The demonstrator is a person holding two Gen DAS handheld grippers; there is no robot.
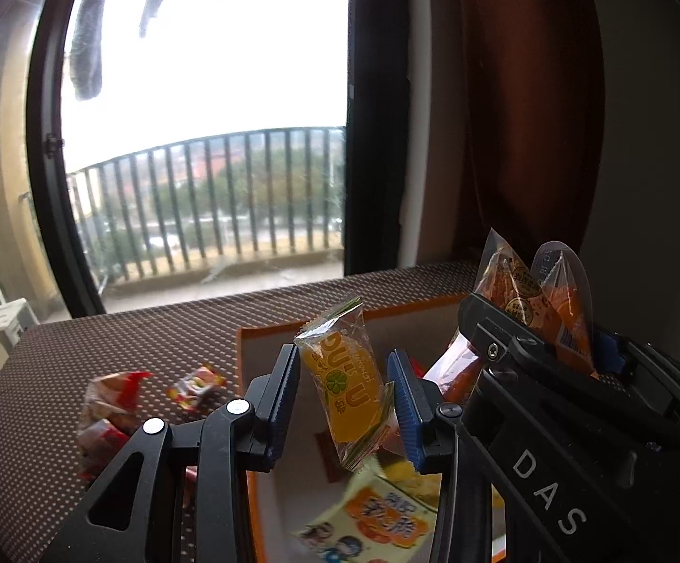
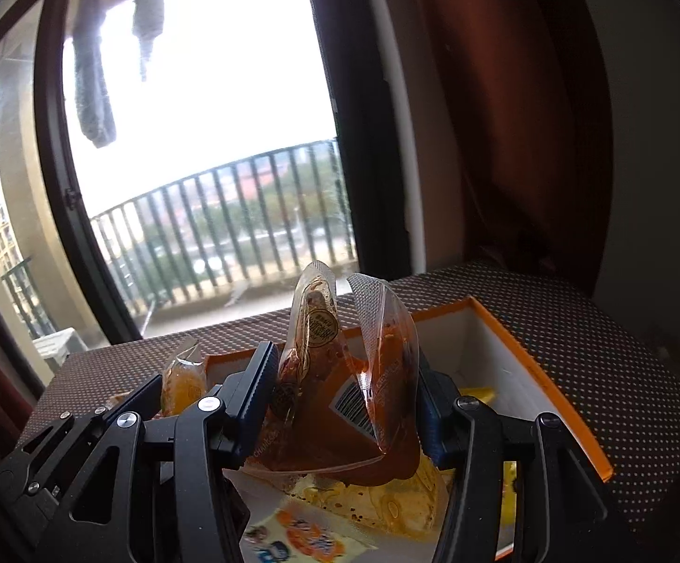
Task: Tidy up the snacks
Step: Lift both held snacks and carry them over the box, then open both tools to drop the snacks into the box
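Clamping snacks over a dotted brown tabletop [image 1: 152,328] by a balcony window [image 1: 208,94]; each hand-held gripper grips one.

Ahead of you a tall dark-framed glass balcony door [image 1: 204,131] fills the upper left with white daylight, a black barred railing [image 1: 208,197] and grey hanging laundry [image 1: 87,42] outside, a rust-brown curtain [image 1: 523,108] at upper right, and a brown white-dotted tabletop [image 1: 119,342] below.

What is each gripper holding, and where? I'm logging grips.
Left gripper: yellow jelly packet, pinched at its lower half. Right gripper: orange-red sauce pouch, folded, squeezed across its sides.
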